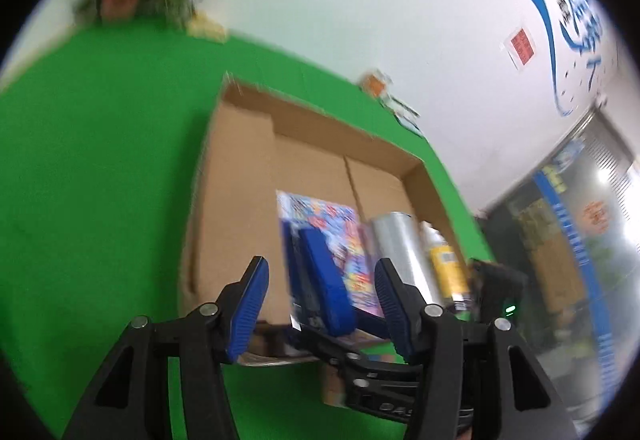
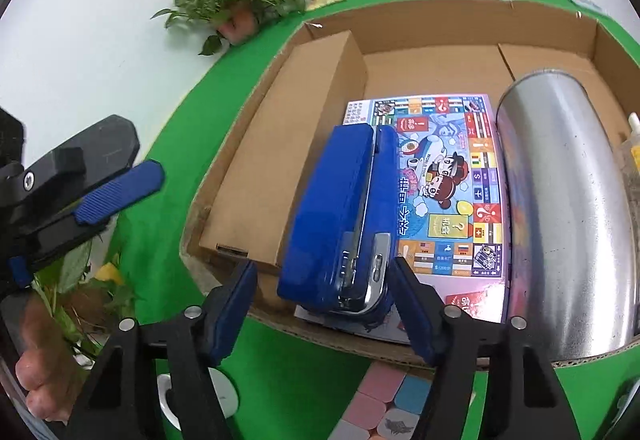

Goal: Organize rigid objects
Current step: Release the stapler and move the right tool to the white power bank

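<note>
Right gripper (image 2: 324,304) hangs with its jaws spread around the near end of the blue stapler (image 2: 340,215) — pads clear of it, nothing grasped. That stapler lies on a colourful game board (image 2: 452,179) inside the cardboard box (image 2: 440,23), a silver cylinder (image 2: 568,199) just right of it. Left gripper (image 1: 320,304) stands unclenched and empty — off to the left, over the green table (image 2: 280,380).

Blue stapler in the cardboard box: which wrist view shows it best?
The right wrist view: the blue stapler is sharp and seen along its whole length, lying on the colourful game board. In the left wrist view the stapler is blurred and its near end is cut off by gripper parts.
</note>
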Action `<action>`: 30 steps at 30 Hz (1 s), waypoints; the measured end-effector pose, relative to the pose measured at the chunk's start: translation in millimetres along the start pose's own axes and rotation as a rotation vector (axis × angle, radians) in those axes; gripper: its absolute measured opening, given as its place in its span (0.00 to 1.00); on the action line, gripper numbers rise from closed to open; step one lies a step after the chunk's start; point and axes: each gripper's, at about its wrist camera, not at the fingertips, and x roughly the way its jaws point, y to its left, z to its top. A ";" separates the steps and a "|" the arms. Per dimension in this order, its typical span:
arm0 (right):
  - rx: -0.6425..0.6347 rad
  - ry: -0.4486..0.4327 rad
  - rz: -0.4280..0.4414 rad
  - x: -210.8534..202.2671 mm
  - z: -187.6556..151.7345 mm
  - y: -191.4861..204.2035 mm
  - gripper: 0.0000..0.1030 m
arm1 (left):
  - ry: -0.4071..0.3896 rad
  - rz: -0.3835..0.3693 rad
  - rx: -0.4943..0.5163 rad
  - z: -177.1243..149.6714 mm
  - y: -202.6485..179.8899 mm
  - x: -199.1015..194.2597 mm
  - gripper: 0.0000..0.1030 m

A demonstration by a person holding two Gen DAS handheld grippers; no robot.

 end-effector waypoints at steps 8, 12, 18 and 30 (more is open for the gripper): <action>-0.088 -0.171 -0.078 -57.3 -28.6 3.0 0.90 | -0.315 0.229 0.187 -47.3 -46.6 -52.5 0.84; -0.203 -0.321 -0.156 -102.0 -61.9 11.8 0.96 | -0.351 0.271 0.214 -65.3 -63.7 -61.7 0.85; -0.234 -0.426 -0.264 -148.5 -102.1 4.1 0.90 | -0.353 0.265 0.166 -86.4 -79.0 -51.0 0.65; -0.125 -0.456 -0.324 -199.9 -162.9 -61.9 0.99 | -0.231 0.248 0.237 -137.4 -119.9 -26.7 0.99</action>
